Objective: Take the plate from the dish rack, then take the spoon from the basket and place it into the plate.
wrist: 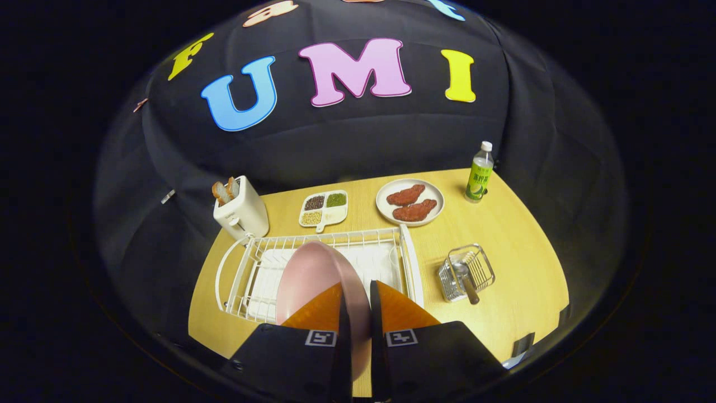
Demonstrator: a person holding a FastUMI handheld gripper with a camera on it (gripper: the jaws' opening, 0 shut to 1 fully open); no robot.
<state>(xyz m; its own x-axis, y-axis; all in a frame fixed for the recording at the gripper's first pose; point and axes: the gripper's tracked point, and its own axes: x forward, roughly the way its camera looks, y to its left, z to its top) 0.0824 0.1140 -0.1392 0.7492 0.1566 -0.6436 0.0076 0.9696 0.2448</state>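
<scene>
**Item 1: plate** [313,280], one. Pink, round, shallow. It stands on edge in the dish rack [411,263], its rim passing between the fingers. The gripper [358,313] has its fingers drawn close with the rim pinched between them, and both appear to press on it. Judged stiff, glazed and smooth, so likely slippery at a thin edge grip, and breakable if dropped. Moderate weight, which would lever about the rim once lifted. Best hold: deep over the rim, pads flat on both faces.

**Item 2: spoon** [467,282], one. Metal, lying in the wire basket [467,272] at 3 o'clock of the rack, handle poking out toward the fingers. Judged light, rigid, slick and thin. Take it by the handle, across its width.

**Item 3: dish rack**, one. White wire, just ahead of the fingers on the wooden surface [520,246].

**Other stock, beyond the rack:**
- Toaster [241,212], one, at 10 o'clock, holding two slices of toast.
- Divided dish [324,209] of grains, one, at 12 o'clock, with four compartments.
- White plate [410,202], one, at 1 o'clock, carrying two brown pieces of food.
- Bottle [480,173], one, at 2 o'clock, upright.
</scene>
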